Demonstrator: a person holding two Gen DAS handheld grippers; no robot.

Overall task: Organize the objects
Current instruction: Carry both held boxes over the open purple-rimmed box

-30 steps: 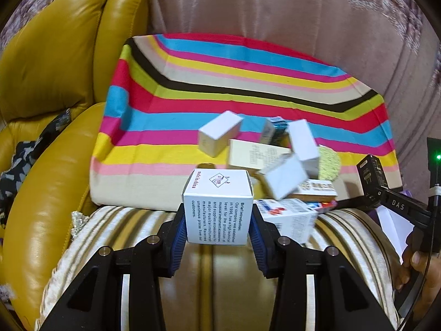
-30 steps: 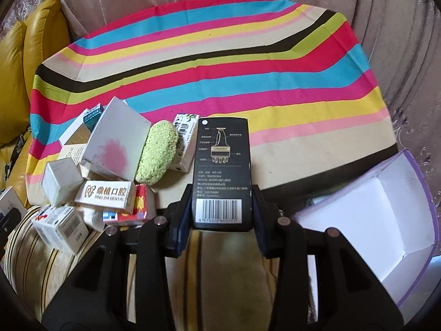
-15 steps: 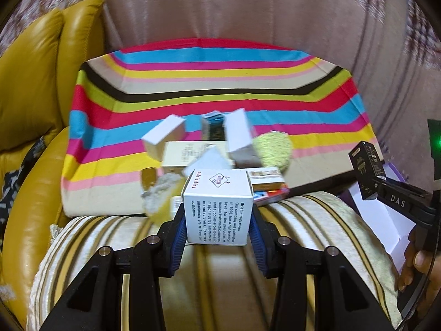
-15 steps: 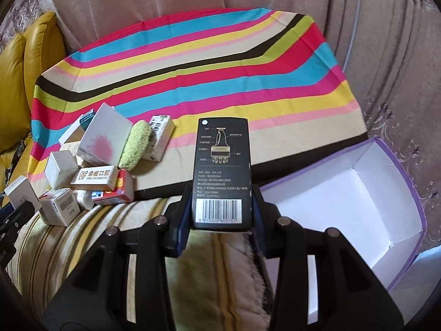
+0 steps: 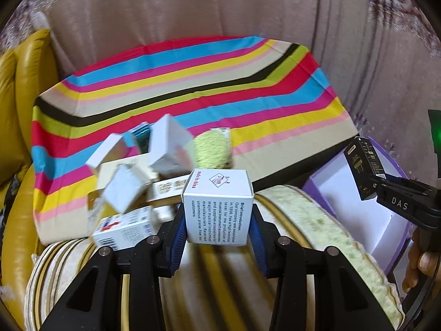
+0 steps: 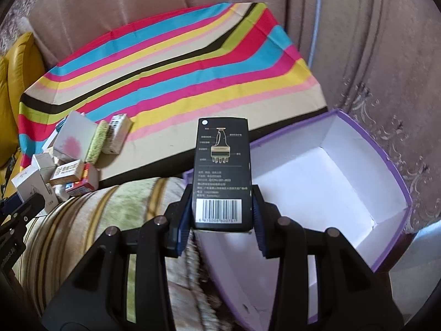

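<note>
Swinging away from the pile of small boxes (image 5: 132, 176) on the striped cloth (image 5: 193, 82), both hands have carried their loads toward the open purple storage box (image 6: 325, 171) over the last second; that box was barely visible in the left wrist view before and now fills its right side. The left hand-held gripper (image 5: 217, 231) is clamped on a white cube-shaped carton (image 5: 218, 207) printed with red and black text, hanging over the striped cushion (image 5: 303, 220), just short of the box. The right hand-held gripper (image 6: 220, 218) is clamped on a tall black carton (image 6: 222, 171) with a barcode, and it hangs above the near-left wall of the storage box. Judging by this, the black carton looks nearly ready to be lowered inside, with the white one to follow. The pile beside the green sponge (image 6: 95, 144) remains to be sorted.
</note>
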